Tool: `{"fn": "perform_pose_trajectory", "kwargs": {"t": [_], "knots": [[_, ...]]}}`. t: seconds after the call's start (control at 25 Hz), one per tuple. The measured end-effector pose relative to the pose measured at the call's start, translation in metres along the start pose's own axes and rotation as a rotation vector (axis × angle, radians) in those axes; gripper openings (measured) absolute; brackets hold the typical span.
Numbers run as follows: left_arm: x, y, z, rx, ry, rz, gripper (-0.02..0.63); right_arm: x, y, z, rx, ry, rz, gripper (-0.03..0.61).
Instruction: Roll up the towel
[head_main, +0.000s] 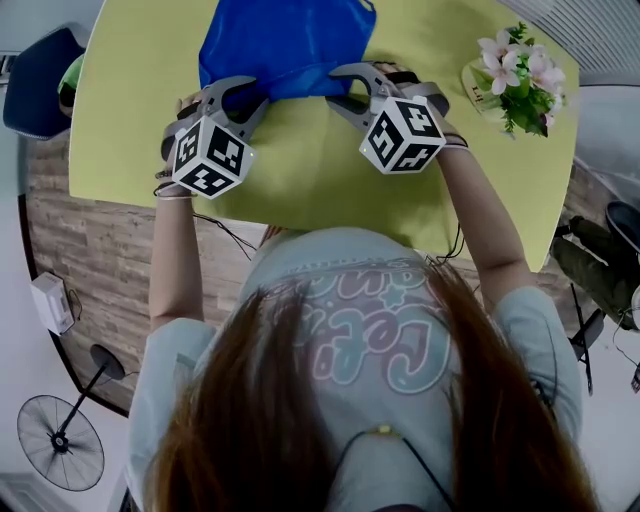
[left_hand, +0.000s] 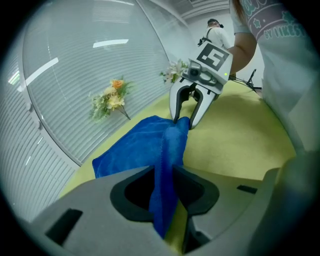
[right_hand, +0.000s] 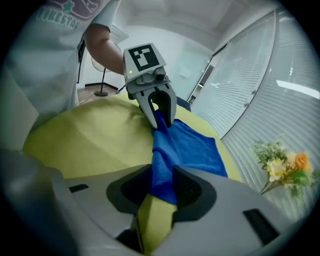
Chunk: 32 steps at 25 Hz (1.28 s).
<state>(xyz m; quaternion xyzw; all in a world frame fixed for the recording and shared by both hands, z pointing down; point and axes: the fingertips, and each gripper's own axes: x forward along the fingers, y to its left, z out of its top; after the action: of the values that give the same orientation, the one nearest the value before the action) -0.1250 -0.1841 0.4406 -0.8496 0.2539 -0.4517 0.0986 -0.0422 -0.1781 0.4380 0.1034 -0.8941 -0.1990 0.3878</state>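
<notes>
Here we are at the yellow table (head_main: 300, 180), seen from the head view. The blue towel (head_main: 285, 40) lies at the top centre of the frame, spread flat toward the far edge. Its near edge is gathered up into a raised ridge between the two tools.

The left gripper (left_hand: 165, 185) sits left of centre in the head view. In its own view the jaws stand narrow, with a fold of the towel pinched between the pads. A tail of cloth hangs down below them, clear of the tabletop.

The right gripper (right_hand: 160, 187) is right of centre in the head view, its marker cube tilted. Its own view shows the towel's other end standing between the dark pads and filling the gap. Yellow table shows just beneath the cloth's lower edge. The cloth touches both pads, though from this angle it's hard to say how firmly they squeeze.

Each gripper view catches the other tool at upper centre, nose down on the same blue ridge, so the fold runs straight from one pair of jaws to the other.

A bunch of pink and white flowers (head_main: 520, 75) sits at the upper right of the head view, well apart from the towel.
</notes>
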Motion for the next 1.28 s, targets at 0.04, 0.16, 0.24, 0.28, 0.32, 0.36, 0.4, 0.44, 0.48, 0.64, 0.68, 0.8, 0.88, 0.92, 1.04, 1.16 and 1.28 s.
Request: {"fn": "perform_pose_trajectory", "kwargs": {"t": [0.04, 0.16, 0.24, 0.28, 0.32, 0.36, 0.4, 0.44, 0.48, 0.64, 0.68, 0.8, 0.88, 0.92, 1.04, 1.16, 1.28], "knots": [[-0.001, 0.000, -0.002, -0.004, -0.001, -0.005, 0.086, 0.000, 0.001, -0.003, 0.010, 0.010, 0.012, 0.117], [-0.007, 0.003, -0.012, -0.033, -0.007, -0.010, 0.100, -0.009, 0.005, -0.007, 0.025, 0.024, 0.027, 0.023], [-0.012, 0.007, -0.018, -0.074, -0.022, -0.019, 0.117, -0.016, 0.010, -0.012, 0.018, 0.034, 0.028, 0.023], [-0.015, 0.008, -0.019, -0.099, -0.032, -0.027, 0.143, -0.018, 0.013, -0.013, 0.024, 0.030, 0.031, 0.021], [-0.018, 0.009, -0.021, -0.123, -0.040, -0.036, 0.164, -0.020, 0.016, -0.013, 0.035, 0.024, 0.035, 0.021], [-0.021, 0.010, -0.021, -0.142, -0.047, -0.043, 0.171, -0.020, 0.018, -0.012, 0.046, 0.021, 0.037, 0.021], [-0.024, 0.012, -0.022, -0.155, -0.054, -0.048, 0.178, -0.019, 0.020, -0.012, 0.053, 0.021, 0.039, 0.020], [-0.028, 0.014, -0.022, -0.164, -0.060, -0.051, 0.189, -0.018, 0.021, -0.011, 0.058, 0.025, 0.038, 0.020], [-0.031, 0.016, -0.022, -0.169, -0.063, -0.055, 0.196, -0.017, 0.021, -0.011, 0.062, 0.030, 0.037, 0.020], [-0.041, 0.028, -0.046, -0.140, 0.035, -0.055, 0.198, -0.022, 0.018, -0.016, 0.073, 0.057, 0.026, 0.020], [-0.041, 0.031, -0.053, -0.128, 0.059, -0.052, 0.198, -0.025, 0.017, -0.017, 0.084, 0.050, 0.022, 0.020], [-0.040, 0.036, -0.067, -0.129, 0.088, -0.055, 0.198, -0.029, 0.015, -0.015, 0.118, 0.030, 0.012, 0.020], [-0.044, 0.040, -0.075, -0.162, 0.099, -0.048, 0.198, -0.028, 0.015, -0.014, 0.126, 0.032, 0.009, 0.020], [-0.047, 0.043, -0.080, -0.179, 0.112, -0.039, 0.198, -0.027, 0.016, -0.015, 0.131, 0.035, 0.008, 0.020], [-0.055, 0.051, -0.097, -0.202, 0.153, 0.001, 0.199, -0.026, 0.016, -0.017, 0.156, 0.042, -0.002, 0.020], [-0.062, 0.058, -0.097, -0.205, 0.120, 0.053, 0.199, -0.026, 0.015, -0.018, 0.191, 0.039, -0.012, 0.021], [-0.068, 0.058, -0.073, -0.157, 0.013, 0.093, 0.198, -0.025, 0.014, -0.017, 0.212, 0.036, -0.018, 0.021]]}}
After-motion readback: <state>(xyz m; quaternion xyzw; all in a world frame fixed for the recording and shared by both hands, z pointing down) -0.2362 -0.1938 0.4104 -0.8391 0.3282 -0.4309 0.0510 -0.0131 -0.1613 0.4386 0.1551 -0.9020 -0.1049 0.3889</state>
